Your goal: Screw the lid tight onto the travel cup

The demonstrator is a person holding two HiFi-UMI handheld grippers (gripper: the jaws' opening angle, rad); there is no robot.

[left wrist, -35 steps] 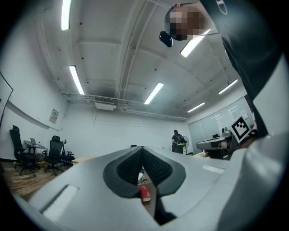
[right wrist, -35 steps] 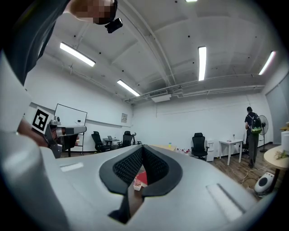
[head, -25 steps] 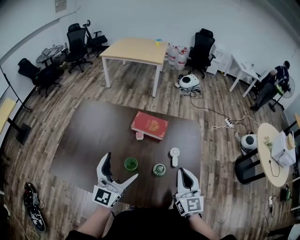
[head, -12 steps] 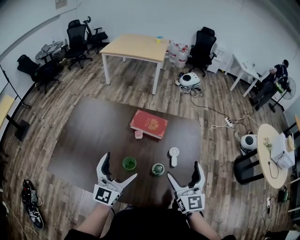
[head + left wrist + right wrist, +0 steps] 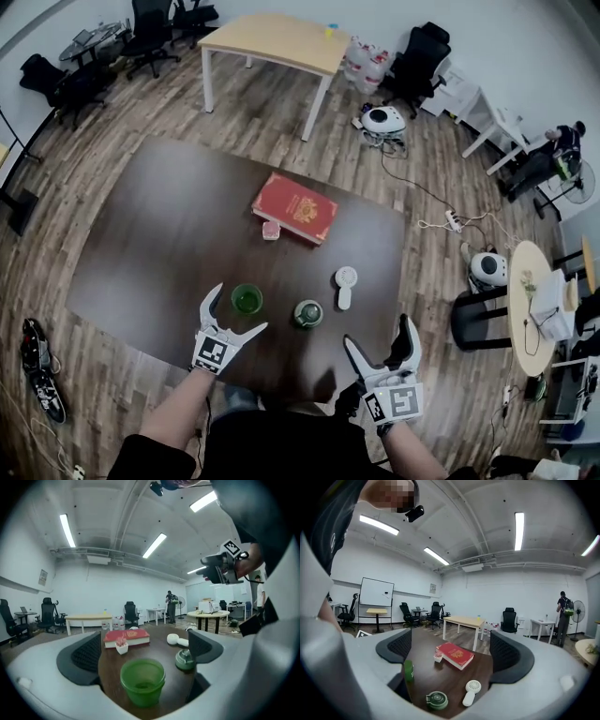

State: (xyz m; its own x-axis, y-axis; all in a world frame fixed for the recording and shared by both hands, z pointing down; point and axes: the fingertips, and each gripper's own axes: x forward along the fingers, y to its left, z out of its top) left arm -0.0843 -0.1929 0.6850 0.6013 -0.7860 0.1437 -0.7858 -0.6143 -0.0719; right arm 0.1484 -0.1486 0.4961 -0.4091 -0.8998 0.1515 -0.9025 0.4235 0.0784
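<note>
1. count on the dark table (image 5: 141,253): one green travel cup (image 5: 247,299), one green lid (image 5: 307,313), one white handheld fan (image 5: 345,284), one red book (image 5: 294,207), one small white box (image 5: 271,231). two grippers in view.
2. travel cup: upright near the table's 6 o'clock edge, open at the top, lid not on it. its inside shows only green wall and floor.
3. lid: lies flat on the table at the cup's 3 o'clock, just beside it, apart from it.
4. fan: lies at the lid's 1 o'clock, near it, not touching.
5. book: lies flat at the cup's 12 o'clock, well apart. the small box sits against the book's 7 o'clock edge and holds something pink; what it is cannot be told.
6. left gripper (image 5: 241,307): released. jaws stand wide with the cup in the gap between them; the pads do not press on it.
7. right gripper (image 5: 377,334): released. its jaws have just been opening and stand wide, nothing gripped between them. it hangs at the lid's 4 o'clock, at the table's near edge.
</note>
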